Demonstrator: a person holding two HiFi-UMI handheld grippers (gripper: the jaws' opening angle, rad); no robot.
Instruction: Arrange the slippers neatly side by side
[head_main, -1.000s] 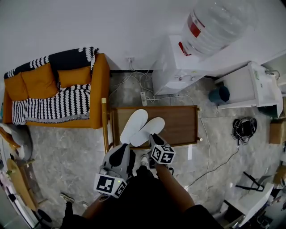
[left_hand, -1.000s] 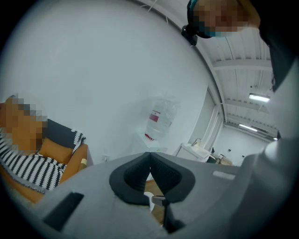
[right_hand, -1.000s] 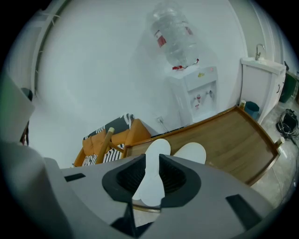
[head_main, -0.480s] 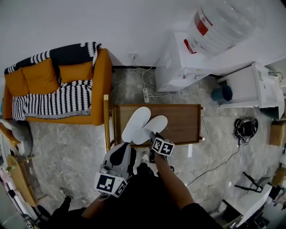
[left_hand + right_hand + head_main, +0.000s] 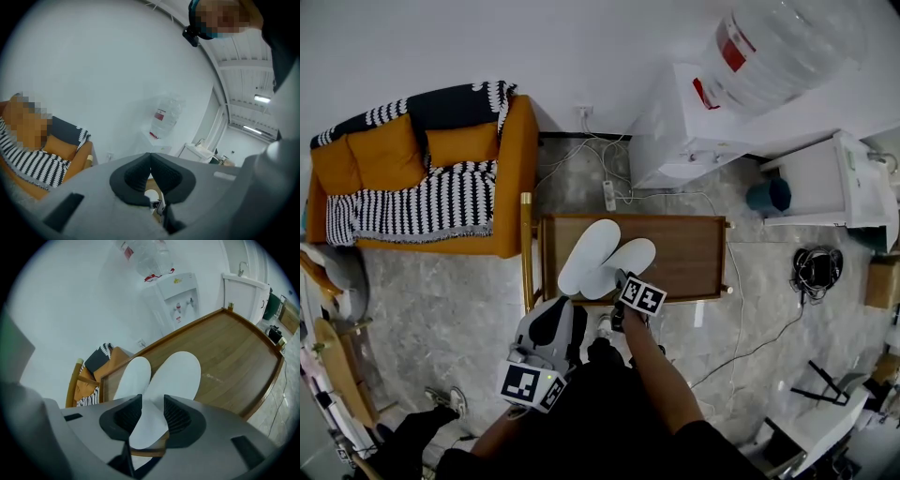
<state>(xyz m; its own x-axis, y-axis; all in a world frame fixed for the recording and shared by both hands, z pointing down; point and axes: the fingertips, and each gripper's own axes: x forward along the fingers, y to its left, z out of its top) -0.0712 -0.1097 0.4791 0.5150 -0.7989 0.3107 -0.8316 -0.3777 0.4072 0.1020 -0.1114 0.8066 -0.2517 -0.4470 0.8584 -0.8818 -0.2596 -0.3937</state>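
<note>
Slippers: two flat white ovals, the left slipper [image 5: 589,253] and the right slipper [image 5: 628,262], lie on the wooden table [image 5: 684,255] in a narrow V. Their far ends fan away from the right gripper [image 5: 618,280] and their near ends converge at it.

Right gripper: its jaws stand spread and have just been opening. In the right gripper view [image 5: 152,412] the narrow near end of the right slipper [image 5: 174,375] runs between the pads without being squeezed. The left slipper [image 5: 132,377] sits just beyond the left-hand pad.

Left gripper: it is held back off the table edge [image 5: 559,314], beside and behind the right one. In its own view [image 5: 150,164] the pads are pressed together at the tips, with nothing in them.

Hard to make out: the grippers cover the slippers' near ends, so which slipper overlaps the other is unclear. Whether soles or insoles face up cannot be told.

Cut off: the near table edge [image 5: 234,348] drops behind the gripper body.
</note>
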